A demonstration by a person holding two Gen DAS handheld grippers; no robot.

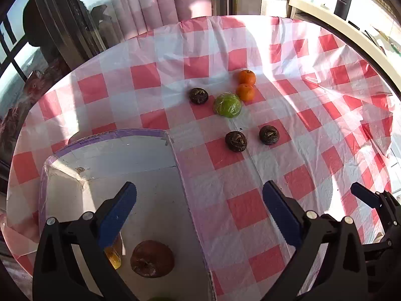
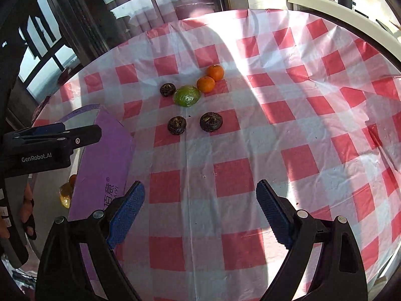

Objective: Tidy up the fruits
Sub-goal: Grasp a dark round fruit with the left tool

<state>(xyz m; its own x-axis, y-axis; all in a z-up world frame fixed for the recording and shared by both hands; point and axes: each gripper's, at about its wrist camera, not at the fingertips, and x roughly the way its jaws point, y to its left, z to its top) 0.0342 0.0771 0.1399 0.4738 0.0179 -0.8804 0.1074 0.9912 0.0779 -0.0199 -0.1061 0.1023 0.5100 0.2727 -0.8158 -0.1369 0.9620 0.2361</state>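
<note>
Both tongs, left [image 1: 198,208] and right [image 2: 200,208], gaping, empty; box [image 1: 150,155] at near-left edge for receiving fruits [image 1: 227,105] mid-worktop.

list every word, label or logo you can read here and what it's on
"GenRobot.AI" on the body of the left gripper, seen from the right wrist.
"佰意", with a ® mark and small Latin letters ending "IYI", partly hidden, on the purple box side.
Small printed code on the box rim tape: too small to read.
White logo and text on the black bottle on the shelf: too blurred to read.
</note>
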